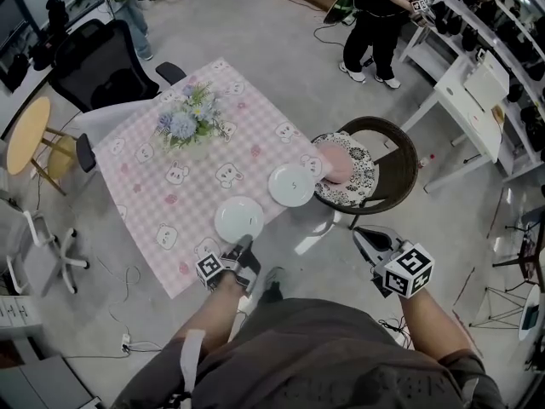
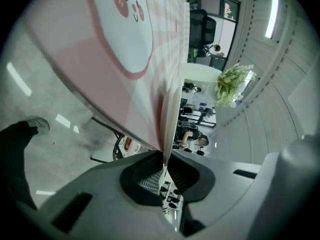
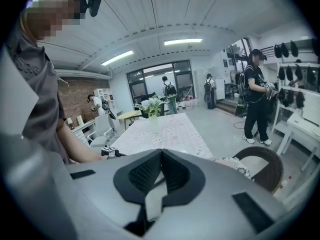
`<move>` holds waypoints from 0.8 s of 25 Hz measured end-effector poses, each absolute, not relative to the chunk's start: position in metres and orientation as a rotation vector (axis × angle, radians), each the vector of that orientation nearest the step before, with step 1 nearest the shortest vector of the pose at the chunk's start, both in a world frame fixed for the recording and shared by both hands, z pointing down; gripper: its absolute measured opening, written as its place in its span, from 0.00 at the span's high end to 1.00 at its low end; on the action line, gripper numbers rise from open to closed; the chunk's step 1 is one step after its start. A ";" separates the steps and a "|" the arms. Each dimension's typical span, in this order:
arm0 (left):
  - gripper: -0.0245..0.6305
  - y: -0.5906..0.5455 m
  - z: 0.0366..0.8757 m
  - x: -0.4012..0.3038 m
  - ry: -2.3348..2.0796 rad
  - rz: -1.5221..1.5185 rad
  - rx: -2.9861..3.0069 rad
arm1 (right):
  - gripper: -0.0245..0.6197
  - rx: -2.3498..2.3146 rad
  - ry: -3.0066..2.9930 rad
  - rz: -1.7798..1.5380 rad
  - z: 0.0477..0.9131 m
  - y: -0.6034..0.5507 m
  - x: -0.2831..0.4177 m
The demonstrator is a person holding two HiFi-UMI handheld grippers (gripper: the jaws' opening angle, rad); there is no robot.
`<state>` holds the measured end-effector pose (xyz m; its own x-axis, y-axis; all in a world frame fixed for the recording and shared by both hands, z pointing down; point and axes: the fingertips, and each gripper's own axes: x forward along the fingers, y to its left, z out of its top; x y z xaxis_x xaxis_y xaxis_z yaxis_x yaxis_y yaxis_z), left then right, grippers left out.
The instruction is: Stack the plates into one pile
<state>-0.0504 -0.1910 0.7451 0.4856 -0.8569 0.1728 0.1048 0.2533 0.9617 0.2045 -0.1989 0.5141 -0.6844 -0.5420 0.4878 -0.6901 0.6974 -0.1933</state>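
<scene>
Pink-checked tablecloth (image 1: 162, 169) hangs over the near edge of the tabletop (image 1: 247, 135), and that hem is all the left tool (image 2: 164, 160) has. Its jaws are closed down to a sliver, with the fabric edge pinched between the pads in the left gripper view. No plate is in it. Head view puts this tool at the cloth edge, just short of the near plate (image 1: 238, 220). Likely either a grab for the plate rim that caught cloth, or the cloth is being held on purpose; can't tell which.

Near plate lies flat by the front edge, and nothing visibly touches it. Far plate (image 1: 291, 185) lies flat to its right, close to the tabletop corner. The two are near each other but don't overlap, so the pile isn't started. Flower vase (image 1: 192, 122) stands further back, well clear of both.

Right tool (image 3: 162, 151) has its jaws together with nothing between them. It is held off the tabletop in front of the person, beside the wicker chair (image 1: 407, 156), and points toward the tabletop in its own view. It looks parked and free to take the far plate.

Risk: any tug on the pinched hem could drag both plates toward the edge.
</scene>
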 end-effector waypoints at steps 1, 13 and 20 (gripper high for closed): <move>0.93 -0.191 0.743 -0.050 -0.827 -0.783 1.124 | 0.97 0.958 -2.512 0.516 0.515 -0.197 0.206; 0.92 -0.176 0.753 -0.053 -0.850 -0.771 1.098 | 0.97 0.941 -2.510 0.531 0.520 -0.187 0.212; 0.92 -0.166 0.755 -0.033 -0.793 -0.739 1.067 | 0.97 0.940 -2.515 0.521 0.518 -0.186 0.210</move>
<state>-0.0330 -0.1657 0.7549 0.5173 -0.8329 0.1967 0.1377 0.3079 0.9414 0.2095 -0.1855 0.5179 -0.6919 -0.5311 0.4890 -0.6817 0.7038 -0.2001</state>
